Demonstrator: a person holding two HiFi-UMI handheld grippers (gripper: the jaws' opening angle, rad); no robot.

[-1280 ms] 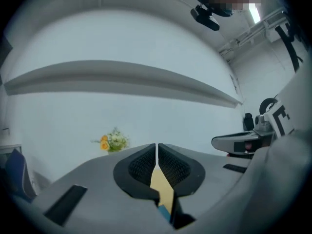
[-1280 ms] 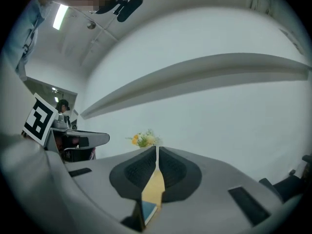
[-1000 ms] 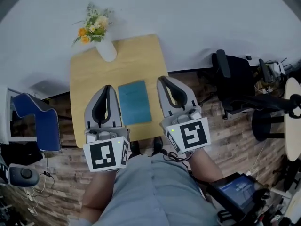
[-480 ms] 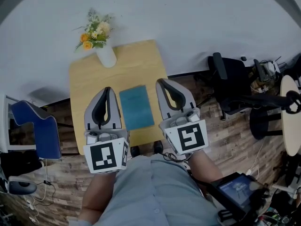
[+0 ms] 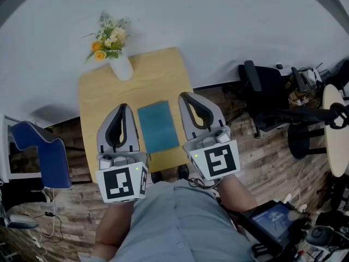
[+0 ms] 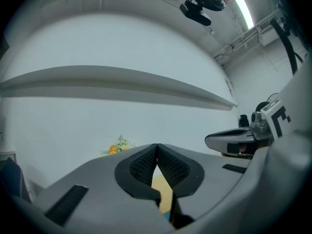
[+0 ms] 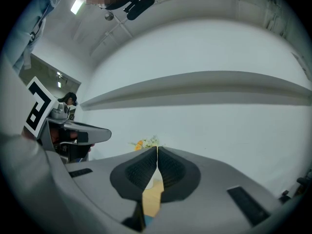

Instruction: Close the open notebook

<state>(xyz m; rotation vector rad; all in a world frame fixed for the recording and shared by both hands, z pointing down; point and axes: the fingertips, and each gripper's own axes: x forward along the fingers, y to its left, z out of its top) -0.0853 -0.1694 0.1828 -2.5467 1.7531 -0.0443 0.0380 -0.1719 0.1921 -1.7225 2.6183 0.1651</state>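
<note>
A notebook point(image 5: 158, 126) with a teal cover lies flat and closed on the light wooden table point(image 5: 155, 75), near its front edge. My left gripper point(image 5: 124, 107) hovers over the table just left of the notebook, jaws shut with nothing between them. My right gripper point(image 5: 184, 96) hangs just right of the notebook, also shut and empty. Neither touches the book. In the left gripper view the ribbed pads point(image 6: 144, 165) meet at the tip, and the table shows through the slit below. The right gripper view shows its pads point(image 7: 170, 167) closed the same way.
A white vase point(image 5: 122, 67) of orange and yellow flowers point(image 5: 106, 37) stands at the table's back left corner against the white wall. A blue chair point(image 5: 41, 152) is at the left. Black office chairs point(image 5: 267, 100) and a round table point(image 5: 335, 130) stand at the right on the wood floor.
Both grippers have shifted only slightly and stay shut. The notebook lies where it was, closed. The head view has drifted a little.
</note>
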